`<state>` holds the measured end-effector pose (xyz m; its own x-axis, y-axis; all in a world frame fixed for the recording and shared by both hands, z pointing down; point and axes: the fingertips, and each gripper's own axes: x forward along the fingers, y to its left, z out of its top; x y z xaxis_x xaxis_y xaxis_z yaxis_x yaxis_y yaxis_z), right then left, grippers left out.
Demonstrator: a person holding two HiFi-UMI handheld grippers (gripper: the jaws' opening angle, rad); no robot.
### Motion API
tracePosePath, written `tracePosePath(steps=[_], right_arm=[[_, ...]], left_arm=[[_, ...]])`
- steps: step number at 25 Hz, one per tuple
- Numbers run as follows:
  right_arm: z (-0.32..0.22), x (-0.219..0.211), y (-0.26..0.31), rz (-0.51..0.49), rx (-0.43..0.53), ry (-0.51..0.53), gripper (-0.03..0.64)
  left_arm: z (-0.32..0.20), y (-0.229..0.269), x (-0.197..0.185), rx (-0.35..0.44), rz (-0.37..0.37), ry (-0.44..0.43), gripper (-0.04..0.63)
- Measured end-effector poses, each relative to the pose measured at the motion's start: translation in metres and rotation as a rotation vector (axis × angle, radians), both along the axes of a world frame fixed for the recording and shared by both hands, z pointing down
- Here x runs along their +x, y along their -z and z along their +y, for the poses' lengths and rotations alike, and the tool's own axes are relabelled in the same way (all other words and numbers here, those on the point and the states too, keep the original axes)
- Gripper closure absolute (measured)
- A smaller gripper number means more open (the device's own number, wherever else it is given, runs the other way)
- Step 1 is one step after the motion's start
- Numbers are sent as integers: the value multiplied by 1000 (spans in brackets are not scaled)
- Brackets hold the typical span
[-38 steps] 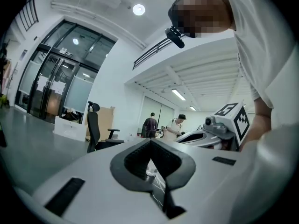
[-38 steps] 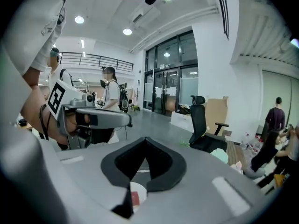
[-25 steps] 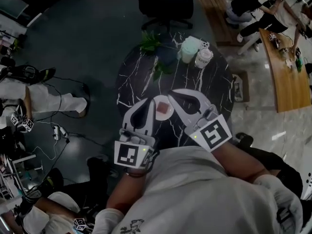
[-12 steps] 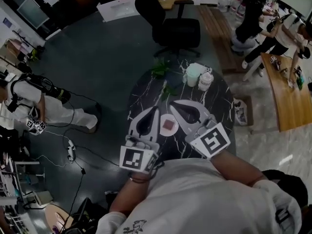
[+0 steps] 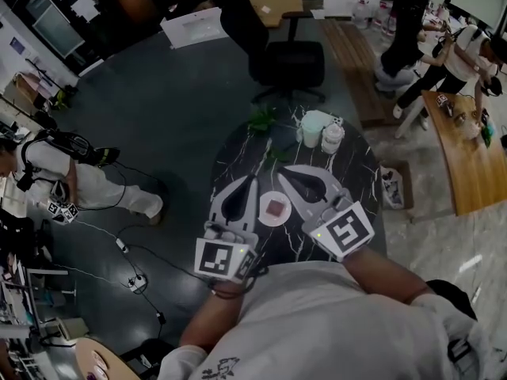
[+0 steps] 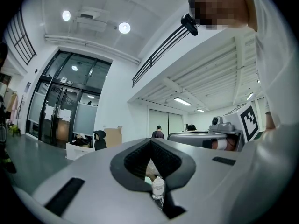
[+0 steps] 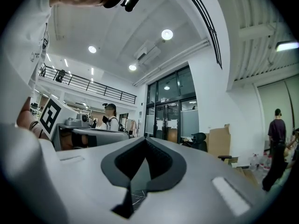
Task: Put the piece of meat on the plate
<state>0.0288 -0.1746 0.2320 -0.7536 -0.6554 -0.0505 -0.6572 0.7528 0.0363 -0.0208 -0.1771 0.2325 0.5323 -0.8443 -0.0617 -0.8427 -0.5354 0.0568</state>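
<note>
A reddish-brown piece of meat point(image 5: 275, 207) lies on a small white plate point(image 5: 264, 215), which stands on a round black marble table point(image 5: 238, 161) far below me. In the head view the plate shows in the gap between my two grey grippers, both held high above the table and pointing level. The left gripper point(image 5: 252, 180) has its jaws together with nothing in them, and the left gripper view point(image 6: 150, 141) shows the same. The right gripper point(image 5: 282, 171) is also shut and empty point(image 7: 145, 139).
On the table's far side stand a green plant point(image 5: 262, 119), a pale green jug point(image 5: 314, 127) and a white jar point(image 5: 333, 136). A black office chair point(image 5: 289, 54) stands behind it. Cables cross the floor at left point(image 5: 119, 244). People stand and sit around the room.
Both grippers have risen, still shut. The table and the plate with the meat look smaller and farther below, and more of the room shows.
</note>
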Motion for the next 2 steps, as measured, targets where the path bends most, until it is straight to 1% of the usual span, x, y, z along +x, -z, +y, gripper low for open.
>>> tracePosePath(steps=[2], right_arm=[[2, 3, 0, 0, 0, -4, 615]], left_arm=[[3, 0, 2, -2, -1, -1, 591]])
